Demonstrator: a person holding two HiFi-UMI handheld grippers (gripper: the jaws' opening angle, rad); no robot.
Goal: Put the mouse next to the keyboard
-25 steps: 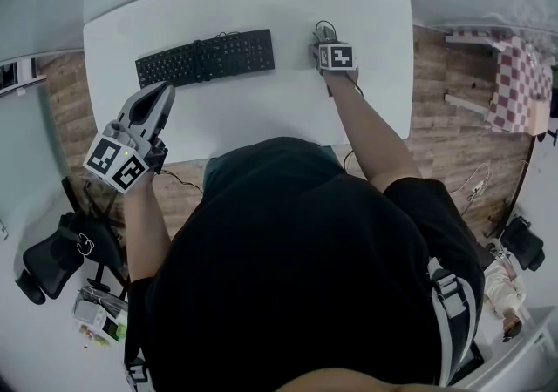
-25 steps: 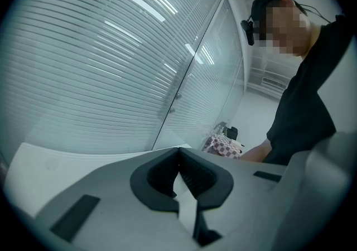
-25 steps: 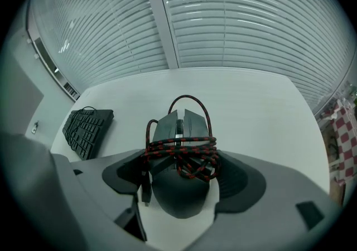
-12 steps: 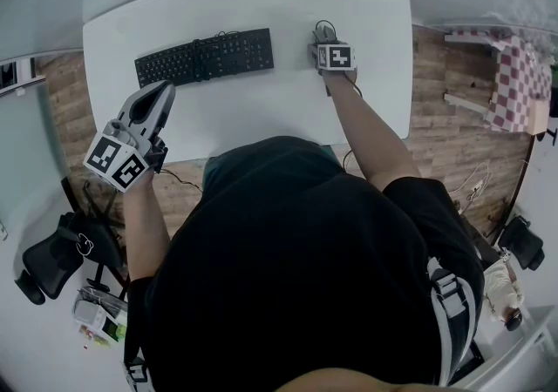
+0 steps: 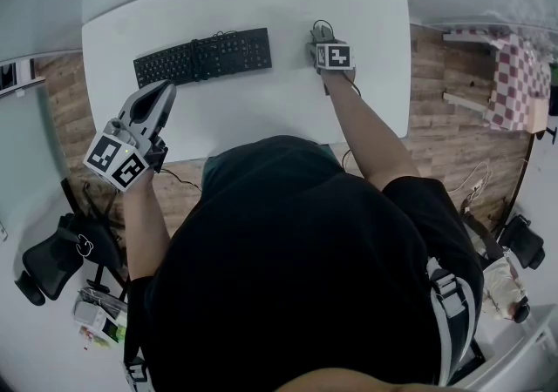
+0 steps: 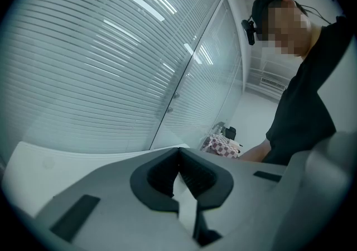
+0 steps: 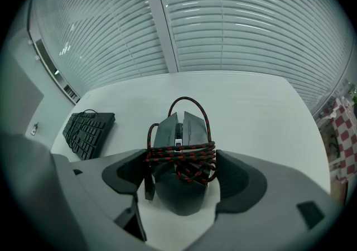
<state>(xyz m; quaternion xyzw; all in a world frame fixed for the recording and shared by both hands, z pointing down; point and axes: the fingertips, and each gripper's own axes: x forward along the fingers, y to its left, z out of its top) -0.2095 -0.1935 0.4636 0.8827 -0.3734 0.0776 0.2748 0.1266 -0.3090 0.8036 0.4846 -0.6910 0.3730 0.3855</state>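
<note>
A dark mouse (image 7: 181, 191), its red-and-black braided cable (image 7: 181, 158) wound round it, rests on the white table (image 7: 251, 110). My right gripper (image 7: 181, 180) is shut on it, a pad against each side of the cable bundle. In the head view the mouse (image 5: 321, 31) sits far right of the black keyboard (image 5: 202, 57), under the right gripper (image 5: 323, 37). The keyboard (image 7: 89, 133) lies well off to the left in the right gripper view. My left gripper (image 5: 160, 91) hovers at the table's near-left edge, shut and holding nothing; its jaws (image 6: 179, 160) point up at the blinds.
The table (image 5: 261, 111) has bare surface between keyboard and mouse. A chequered-cloth table (image 5: 519, 77) stands at the right on the wood floor. A black chair (image 5: 52, 251) sits at lower left. A cable (image 5: 179, 179) runs along the floor by the table's near edge.
</note>
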